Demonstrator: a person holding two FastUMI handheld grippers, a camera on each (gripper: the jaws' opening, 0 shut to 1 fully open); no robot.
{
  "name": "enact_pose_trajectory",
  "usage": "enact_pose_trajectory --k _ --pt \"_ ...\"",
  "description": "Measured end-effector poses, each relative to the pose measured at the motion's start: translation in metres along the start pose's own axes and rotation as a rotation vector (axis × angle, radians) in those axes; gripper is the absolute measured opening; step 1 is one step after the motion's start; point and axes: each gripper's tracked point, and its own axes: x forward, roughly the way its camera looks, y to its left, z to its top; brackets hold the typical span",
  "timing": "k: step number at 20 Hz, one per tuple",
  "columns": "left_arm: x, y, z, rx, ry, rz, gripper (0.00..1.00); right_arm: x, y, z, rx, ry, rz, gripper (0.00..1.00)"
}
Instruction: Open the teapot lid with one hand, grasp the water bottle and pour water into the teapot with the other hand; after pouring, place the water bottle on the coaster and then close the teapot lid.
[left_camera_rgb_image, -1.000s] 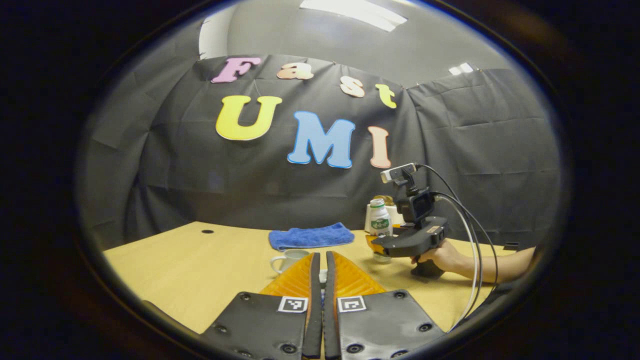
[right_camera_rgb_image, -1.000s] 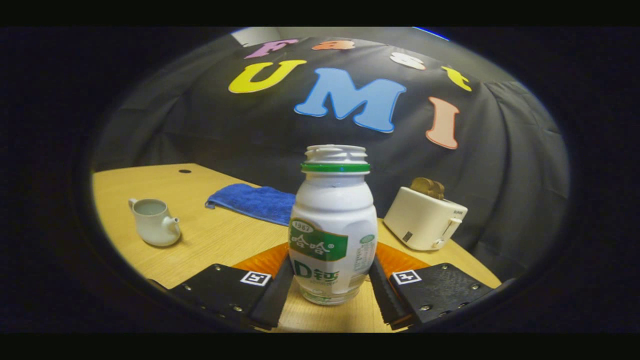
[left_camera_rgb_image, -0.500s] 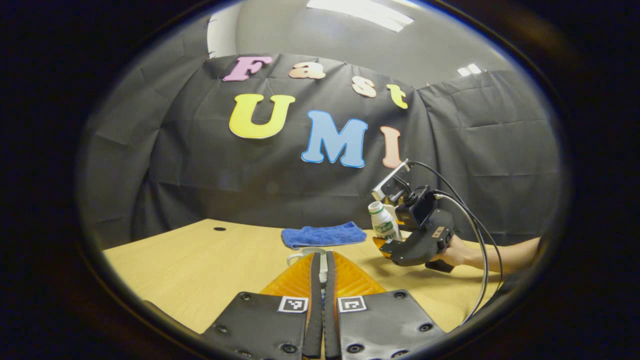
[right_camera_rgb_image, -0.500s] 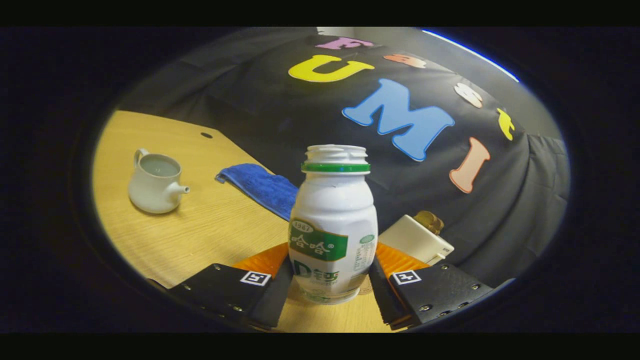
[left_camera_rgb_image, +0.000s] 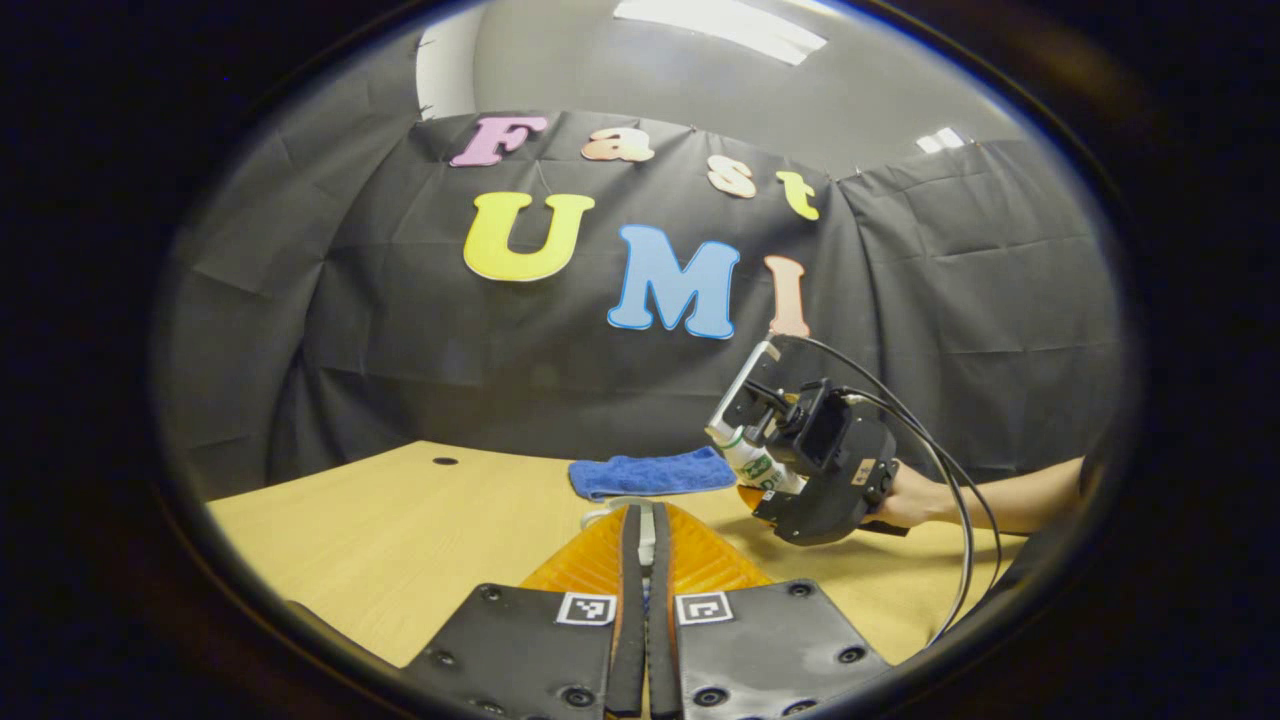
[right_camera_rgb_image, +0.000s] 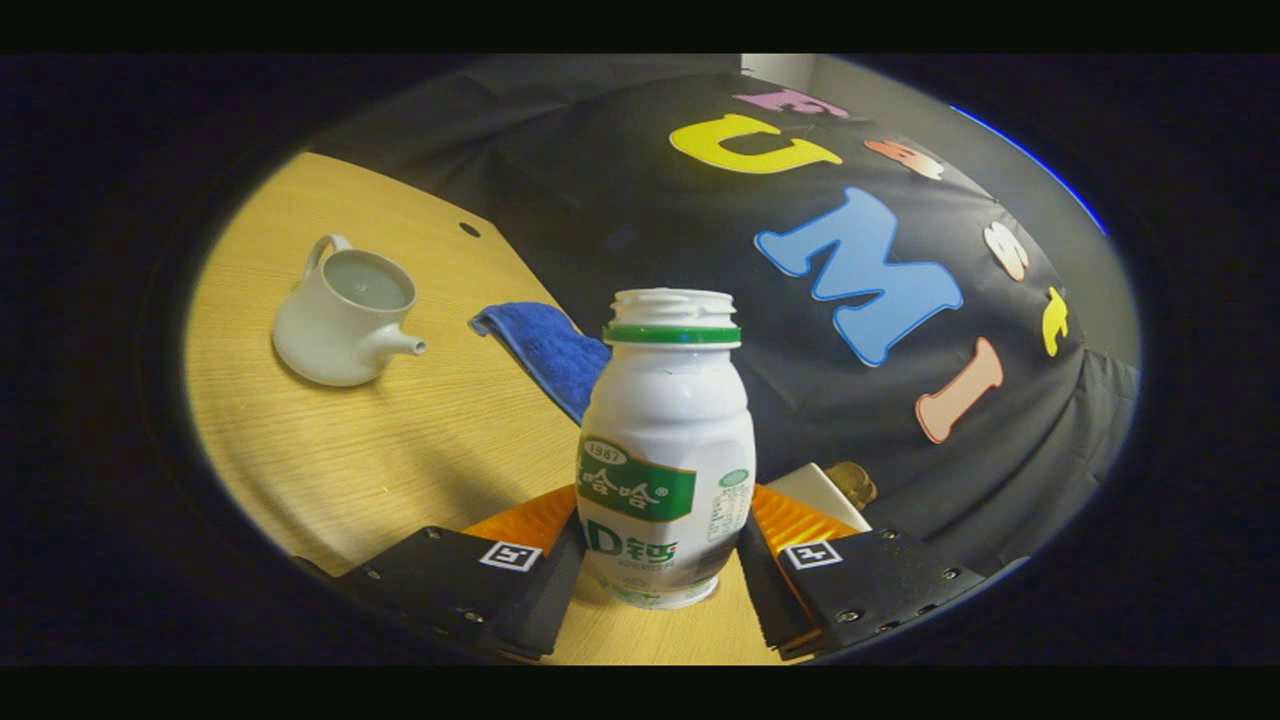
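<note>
In the right gripper view, one white teapot (right_camera_rgb_image: 343, 324) stands upright on the wooden table (right_camera_rgb_image: 400, 440), well to the left of the water bottle (right_camera_rgb_image: 667, 450); its lid is off and the mouth is open, spout pointing toward the bottle. One blue towel (right_camera_rgb_image: 548, 350) lies on the table between teapot and bottle, farther back, against the booth wall. The single uncapped bottle, white with a green neck ring, sits clamped between the two fingers of the right gripper (right_camera_rgb_image: 661, 560), which press on its lower body from both sides. Just right of the bottle, a white toaster (right_camera_rgb_image: 815, 490) peeks out, partly hidden behind a finger.

In the left gripper view, the left gripper (left_camera_rgb_image: 640, 560) points forward low over the table, its two fingers pressed nearly together with a small pale piece pinched between the tips; whether this is the teapot lid I cannot tell. The teapot rim (left_camera_rgb_image: 612, 508) shows just beyond those tips. Right of it, one hand (left_camera_rgb_image: 905, 497) with a bare forearm holds the right gripper (left_camera_rgb_image: 765, 480) raised above the table and rolled leftward, so the bottle (left_camera_rgb_image: 748, 462) leans toward the teapot.
</note>
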Motion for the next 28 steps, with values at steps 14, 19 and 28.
enact_pose_trajectory --k 14,19,28 --pt "-0.011 0.006 -0.006 0.057 0.008 0.016 0.11 0.009 0.017 0.042 -0.359 -0.043 -0.013 0.74" --pt "-0.011 0.008 -0.008 0.057 0.01 0.019 0.11 0.013 0.021 0.045 -0.465 -0.051 -0.024 0.73" --pt "-0.011 0.01 -0.011 0.056 0.018 0.024 0.12 0.014 0.026 0.054 -0.617 -0.07 -0.038 0.72"
